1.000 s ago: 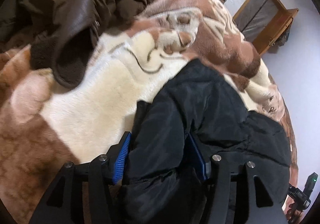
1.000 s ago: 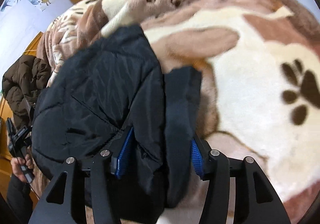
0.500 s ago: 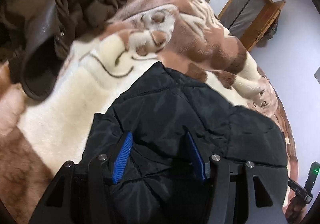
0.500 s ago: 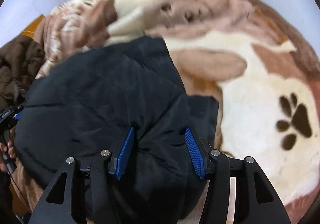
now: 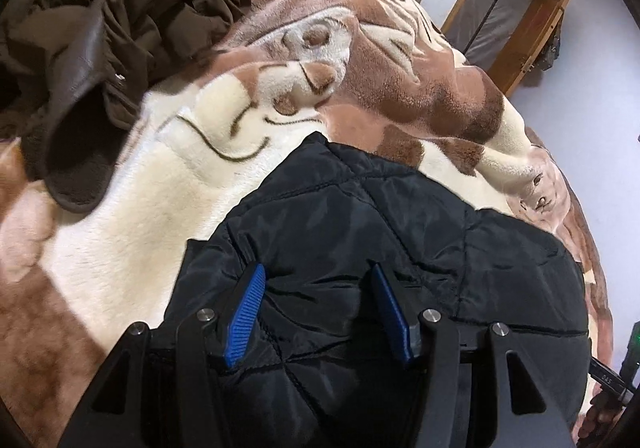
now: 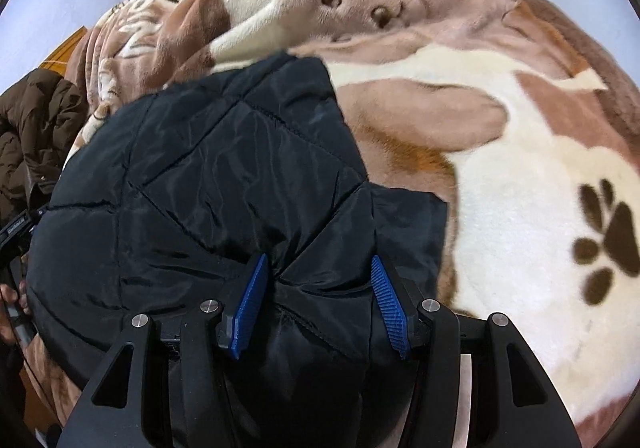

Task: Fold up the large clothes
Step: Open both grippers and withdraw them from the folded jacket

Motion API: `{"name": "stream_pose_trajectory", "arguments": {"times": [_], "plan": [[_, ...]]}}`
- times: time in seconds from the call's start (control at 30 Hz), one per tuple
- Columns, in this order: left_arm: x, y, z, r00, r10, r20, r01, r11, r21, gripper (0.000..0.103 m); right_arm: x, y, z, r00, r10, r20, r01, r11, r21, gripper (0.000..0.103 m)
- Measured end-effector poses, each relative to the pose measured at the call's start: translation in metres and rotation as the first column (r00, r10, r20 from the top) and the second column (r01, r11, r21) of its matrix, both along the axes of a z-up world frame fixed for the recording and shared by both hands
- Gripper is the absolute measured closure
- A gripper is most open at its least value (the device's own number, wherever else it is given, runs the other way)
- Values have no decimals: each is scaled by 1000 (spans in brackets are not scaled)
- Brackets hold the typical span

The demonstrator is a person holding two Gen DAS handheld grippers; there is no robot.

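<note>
Pinching bunched black jacket [image 5: 400, 240] folds, both half-spread claws, left [image 5: 316, 312] and right [image 6: 318, 304], face a brown coat [image 5: 100, 16].

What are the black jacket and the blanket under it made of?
The black jacket looks like padded nylon or polyester: slight sheen, stitched quilting. The blanket looks like thick plush fleece, matte with fuzzy pile. Exact fibres cannot be told.

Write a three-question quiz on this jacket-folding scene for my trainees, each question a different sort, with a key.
1. True or false: the black jacket lies on a plush blanket.
2. The paw print in the right wrist view is: A) red B) dark brown C) blue.
3. Fill in: beyond the left gripper, the heaped coat is ____ in colour.

Key: 1 true; 2 B; 3 brown.
</note>
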State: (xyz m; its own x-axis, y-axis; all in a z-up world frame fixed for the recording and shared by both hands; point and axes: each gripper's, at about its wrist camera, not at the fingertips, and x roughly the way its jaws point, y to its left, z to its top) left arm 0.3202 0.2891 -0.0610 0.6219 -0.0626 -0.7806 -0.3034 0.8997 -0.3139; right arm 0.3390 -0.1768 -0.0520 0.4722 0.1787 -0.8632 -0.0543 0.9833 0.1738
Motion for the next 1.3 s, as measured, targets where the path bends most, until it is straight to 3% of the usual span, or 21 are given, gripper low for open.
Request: {"name": "stream_pose_trajectory", "arguments": {"times": [0.37,0.67,0.93,1.3], "plan": [[-103,-51,80,996,6,86,-14,996,86,46,-105,-2,66,989,17,146,-17,1000,-3,49],[-177,-123,106,994,-70,88,55,984,171,45,-184,6,84,981,66,181,-60,997,-40,49],[-227,-178,119,985,-147,88,122,963,242,37,-237,11,94,972,98,213,-81,993,-84,49],[-270,-214,119,979,-195,65,170,946,275,36,-274,16,93,970,110,219,-87,990,-115,49]]}}
